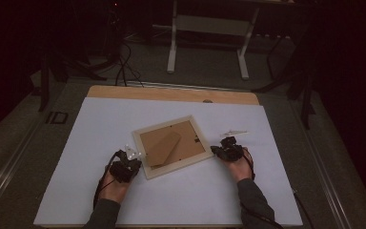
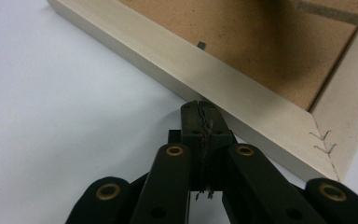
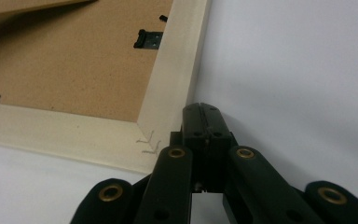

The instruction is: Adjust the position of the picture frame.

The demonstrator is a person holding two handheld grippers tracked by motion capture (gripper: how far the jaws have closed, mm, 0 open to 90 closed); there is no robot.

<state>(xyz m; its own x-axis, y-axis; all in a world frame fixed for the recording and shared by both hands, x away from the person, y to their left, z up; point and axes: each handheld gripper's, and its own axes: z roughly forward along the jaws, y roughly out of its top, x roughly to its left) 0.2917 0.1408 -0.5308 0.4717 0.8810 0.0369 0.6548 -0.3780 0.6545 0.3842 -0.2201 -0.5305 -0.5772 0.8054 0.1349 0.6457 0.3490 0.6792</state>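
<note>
— High view, item one: picture frame (image 1: pixel 171 147), face down, mid-table, between my left gripper (image 1: pixel 132 157) and right gripper (image 1: pixel 220 149)?
— Yes. Both jaws were pressed together, empty, nudging its edges. Squaring step, I judged; next called for opening a backing clip (image 3: pixel 149 39).

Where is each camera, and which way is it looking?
High view: above the person's side, looking forward and down at the white table; both forearms, left gripper and right gripper show.
Left gripper view: rides the left gripper, facing its shut black jaws at the frame's edge.
Right gripper view: rides the right gripper, shut jaws beside a frame corner.
Shared: the pale wooden picture frame lying face down, brown backing up.
</note>
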